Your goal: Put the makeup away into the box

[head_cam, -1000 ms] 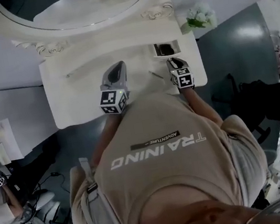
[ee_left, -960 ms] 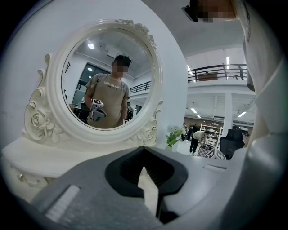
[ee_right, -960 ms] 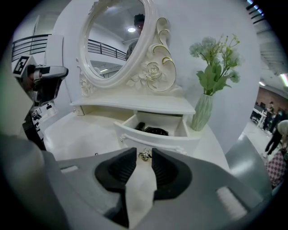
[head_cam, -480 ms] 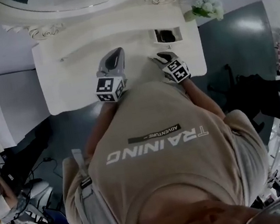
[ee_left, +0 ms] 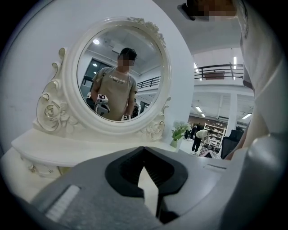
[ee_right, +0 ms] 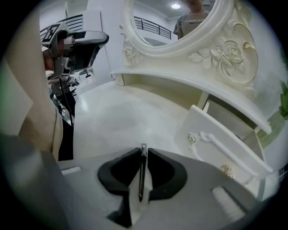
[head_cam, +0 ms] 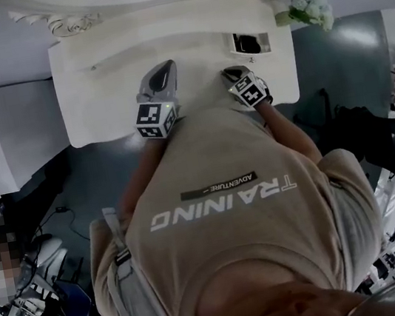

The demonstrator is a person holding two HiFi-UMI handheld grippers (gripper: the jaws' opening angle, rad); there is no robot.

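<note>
Basically the pick-up step, with nothing stowed yet as far as the views show. At left of the head view, the left gripper (ee_left: 144, 150) is closed with nothing in it, jaw tips meeting. It sits idle above the white table (ee_right: 117, 117) and points toward the round mirror (ee_left: 119, 76). Right of it in the head view, the right gripper (ee_right: 142, 150) tilts down at the table near the front edge. Its jaws have just been closing and are now clamped on a thin dark pencil (ee_right: 141, 179), probably an eyeliner. The pencil sits lengthwise in the slot between the pads, one end poking just past the tips. Can't tell if it is lifted off the table or still touching. At the far right is the open drawer (ee_right: 198, 121), which I take to be the "box". In the head view it is at the upper right of the table, beyond the right gripper and clearly apart from it. In the right gripper view its front panel and handle stick out at lower right. What's already inside is too dark to make out. Next move, as I judge it, is to lift the pencil clear and carry it up and right over the drawer front. The jaws should only open once it is above the cavity. The stick is slim, so the grip is thin and it could pivot or slip if swung fast. The left gripper isn't needed.
</note>
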